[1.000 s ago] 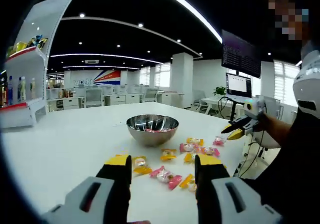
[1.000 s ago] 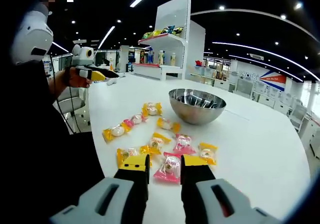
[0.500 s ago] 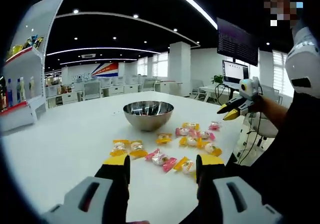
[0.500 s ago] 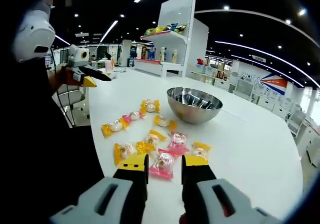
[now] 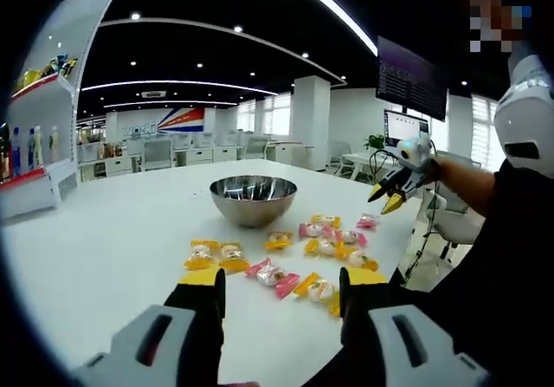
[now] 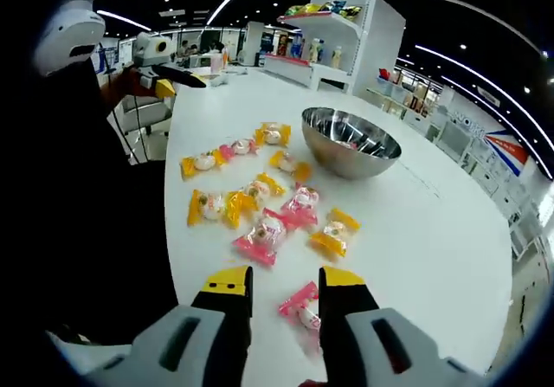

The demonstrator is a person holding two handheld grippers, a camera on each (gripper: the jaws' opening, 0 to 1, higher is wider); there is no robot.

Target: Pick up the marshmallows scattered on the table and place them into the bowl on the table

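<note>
Marshmallows [image 6: 264, 231] in pink and yellow wrappers are scattered across the white table [image 6: 415, 231], in front of a steel bowl [image 6: 351, 140] that stands on the same table. No writing on the wrappers can be read. On the far wall a sign with a red and blue stripe [image 5: 182, 120] is seen, but its letters are too blurred to make out.

In the right gripper view, the right gripper [image 6: 277, 281] is held low over the near part of the table with its yellow-tipped jaws spread apart and nothing pinched. One pink-wrapped marshmallow [image 6: 300, 306] lies on the table between the jaw tips, closer to the right jaw; whether it is touched cannot be told. The other sweets lie beyond the tips, between the jaws and the bowl. The left gripper [image 6: 177, 77] is seen at the upper left, held above the table edge well apart from the sweets.

In the left gripper view, the left gripper [image 5: 283, 281] is seen with its jaws spread wide and empty. A pink marshmallow [image 5: 270, 274] and a yellow one [image 5: 316, 288] lie just past the gap between the tips, and the bowl [image 5: 252, 200] stands farther off behind the scatter. The right gripper [image 5: 391, 195] is seen at the right, its jaws apart, held over the table edge. A shelf [image 5: 39, 145] with bottles and a screen [image 5: 410, 80] are seen in the room.
</note>
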